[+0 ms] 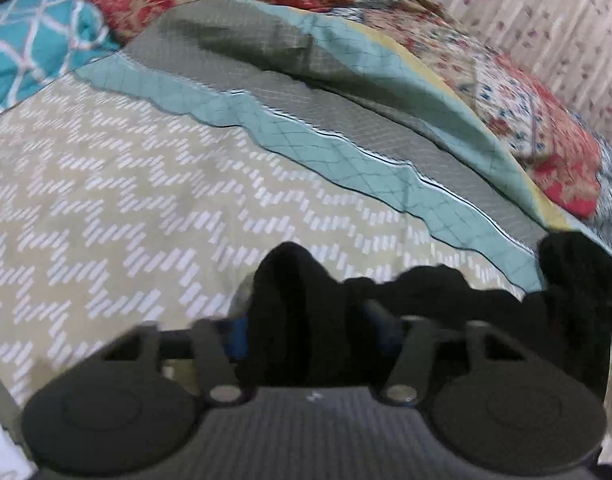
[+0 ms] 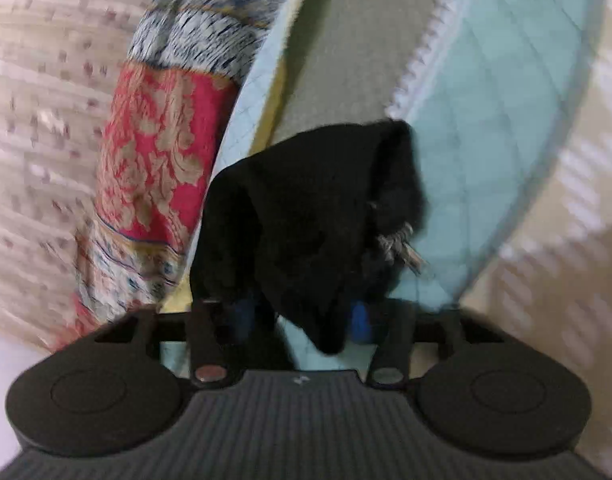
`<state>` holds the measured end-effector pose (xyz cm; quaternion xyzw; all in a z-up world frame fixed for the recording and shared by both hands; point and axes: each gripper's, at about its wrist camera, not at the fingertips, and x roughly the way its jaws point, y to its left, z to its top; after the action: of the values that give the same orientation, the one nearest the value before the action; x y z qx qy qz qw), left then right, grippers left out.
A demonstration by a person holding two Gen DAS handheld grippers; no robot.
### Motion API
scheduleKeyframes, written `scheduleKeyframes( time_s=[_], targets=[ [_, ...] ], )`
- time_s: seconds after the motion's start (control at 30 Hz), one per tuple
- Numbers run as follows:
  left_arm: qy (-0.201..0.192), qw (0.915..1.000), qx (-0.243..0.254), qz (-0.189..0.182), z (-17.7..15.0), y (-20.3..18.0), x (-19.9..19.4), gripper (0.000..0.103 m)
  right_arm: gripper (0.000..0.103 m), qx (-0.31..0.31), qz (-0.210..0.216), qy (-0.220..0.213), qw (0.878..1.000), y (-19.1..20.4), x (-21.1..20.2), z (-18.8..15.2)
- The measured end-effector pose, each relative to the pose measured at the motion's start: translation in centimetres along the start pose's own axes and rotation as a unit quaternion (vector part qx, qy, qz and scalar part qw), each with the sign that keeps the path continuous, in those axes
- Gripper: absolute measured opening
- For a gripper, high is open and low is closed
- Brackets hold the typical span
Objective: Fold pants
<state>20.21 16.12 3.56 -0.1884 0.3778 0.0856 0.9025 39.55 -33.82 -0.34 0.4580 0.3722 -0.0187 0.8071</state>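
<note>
Pants [image 2: 306, 216], soft black bunched cloth, pinched by left gripper [image 1: 306, 332] and right gripper [image 2: 301, 320] fingers.

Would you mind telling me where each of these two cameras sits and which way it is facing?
Left wrist: on the left gripper, looking down along its fingers at the beige zigzag bedspread; black pants bunched between the fingers.
Right wrist: on the right gripper, looking down at the teal quilt; pants fabric pinched.
Shared: the pants, teal quilt, red floral blanket, bedspread.

Black ribbed tongs [image 2: 301, 316] with round pivots, blue pads.
</note>
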Motion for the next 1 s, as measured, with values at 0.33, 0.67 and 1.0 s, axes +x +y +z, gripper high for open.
scheduleKeyframes(
  time_s=[0.33, 0.67, 1.0],
  targets=[
    [-0.04, 0.999, 0.011, -0.019, 2.1, -0.4, -3.4, 0.02, 0.01, -0.14, -0.133, -0.182, 0.964, -2.5, -16.6, 10.5],
    [-0.005, 0.9996, 0.027, 0.012, 2.1, -1.5, -1.2, 0.046, 0.052, -0.135, -0.315, -0.181, 0.922, -13.9, -21.1, 12.2],
    [-0.043, 0.9922, 0.117, -0.002, 4.3, -3.1, -2.0, 0.097, 0.052, -0.109, -0.208, -0.183, 0.955, -11.8, -25.2, 11.9]
  ],
)
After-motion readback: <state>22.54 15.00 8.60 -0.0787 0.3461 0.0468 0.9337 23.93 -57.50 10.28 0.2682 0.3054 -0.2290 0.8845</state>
